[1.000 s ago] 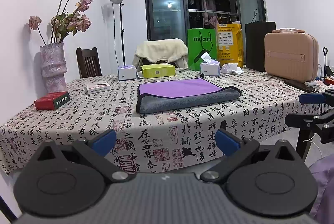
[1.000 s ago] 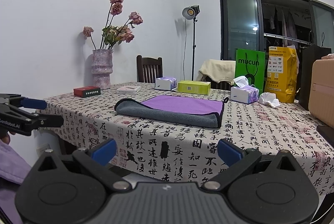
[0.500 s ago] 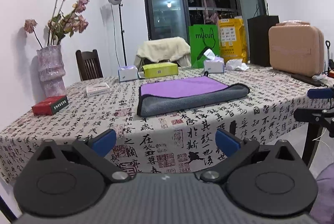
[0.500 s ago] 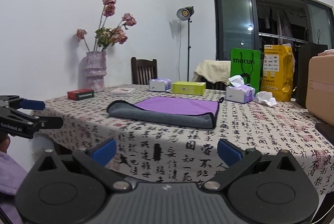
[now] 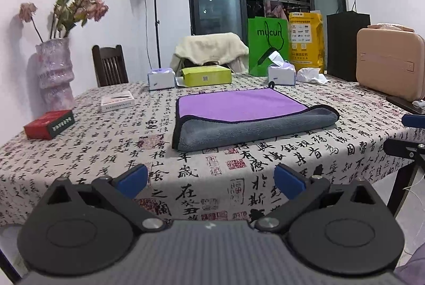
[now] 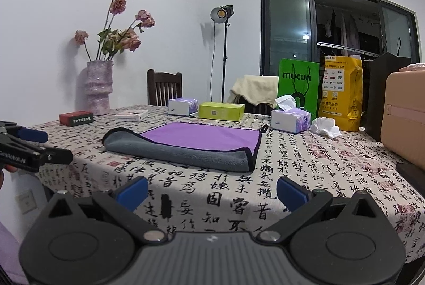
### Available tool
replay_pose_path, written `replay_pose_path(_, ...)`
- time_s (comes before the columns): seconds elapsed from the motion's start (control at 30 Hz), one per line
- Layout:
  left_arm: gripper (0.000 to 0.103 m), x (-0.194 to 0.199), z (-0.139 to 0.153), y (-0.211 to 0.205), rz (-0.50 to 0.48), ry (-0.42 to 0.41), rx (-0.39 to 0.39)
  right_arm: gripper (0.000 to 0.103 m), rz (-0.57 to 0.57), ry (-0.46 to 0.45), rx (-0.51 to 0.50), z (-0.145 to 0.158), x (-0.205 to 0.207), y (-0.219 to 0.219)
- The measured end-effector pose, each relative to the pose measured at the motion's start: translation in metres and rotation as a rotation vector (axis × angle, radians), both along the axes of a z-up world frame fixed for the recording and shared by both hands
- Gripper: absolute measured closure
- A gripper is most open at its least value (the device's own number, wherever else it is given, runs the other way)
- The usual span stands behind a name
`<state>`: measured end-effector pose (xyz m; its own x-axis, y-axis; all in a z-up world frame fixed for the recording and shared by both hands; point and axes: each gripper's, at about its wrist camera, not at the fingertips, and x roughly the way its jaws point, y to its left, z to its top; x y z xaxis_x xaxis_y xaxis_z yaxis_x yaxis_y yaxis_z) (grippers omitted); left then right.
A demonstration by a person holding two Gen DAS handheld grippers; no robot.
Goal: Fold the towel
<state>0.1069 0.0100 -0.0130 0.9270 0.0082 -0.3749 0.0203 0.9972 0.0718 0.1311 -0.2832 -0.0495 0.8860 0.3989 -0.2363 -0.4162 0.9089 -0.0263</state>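
Observation:
A towel [image 5: 247,115], purple on top and grey underneath, lies folded over on the patterned tablecloth [image 5: 111,149] near the table's middle. It also shows in the right wrist view [image 6: 191,144]. My left gripper [image 5: 211,181] is open and empty, over the table's front edge, short of the towel. My right gripper [image 6: 212,192] is open and empty, over the front edge, short of the towel. The right gripper shows at the right edge of the left wrist view [image 5: 406,136]. The left gripper shows at the left of the right wrist view [image 6: 29,149].
A vase of dried roses [image 5: 54,75], a red box [image 5: 49,124] and a white box [image 5: 117,104] stand on the left. Tissue boxes [image 5: 281,73], a yellow-green box [image 5: 205,75], bags [image 5: 268,46] and a beige case [image 5: 390,67] line the back and right.
Both grippers have moved up and forward toward the table. The towel now looks closer and is seen more from above. Both stay open.

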Motion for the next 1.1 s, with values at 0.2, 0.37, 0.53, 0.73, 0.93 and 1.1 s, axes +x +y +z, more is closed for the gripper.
replay_pose_path(0.2, 0.0, 0.028, -0.001, 0.005, -0.005, 0.001, -0.008, 0.0, 0.001, 0.039, 0.004, -0.001, 0.029, 0.003)
replay_pose_path(0.37, 0.0, 0.054, -0.001, 0.014, -0.001, 0.0, -0.018, 0.0, -0.022, 0.034, 0.023, 0.001, 0.055, 0.003)
replay_pose_path(0.53, 0.0, 0.079, 0.0, 0.022, -0.004, 0.017, -0.019, 0.0, -0.034, 0.01, 0.006, 0.001, 0.079, 0.007)
replay_pose_path(0.73, 0.0, 0.104, -0.005, 0.028, -0.039, 0.035, -0.025, 0.001, -0.027, 0.029, -0.012, -0.001, 0.109, 0.011)
replay_pose_path(0.93, 0.005, 0.132, -0.009, 0.032, -0.079, 0.06, -0.022, 0.007, -0.007, 0.046, -0.018, 0.0, 0.137, 0.015)
replay_pose_path(1.1, 0.016, 0.149, -0.009, 0.039, -0.111, 0.069, -0.059, 0.019, 0.034, 0.073, -0.023, 0.0, 0.16, 0.021)
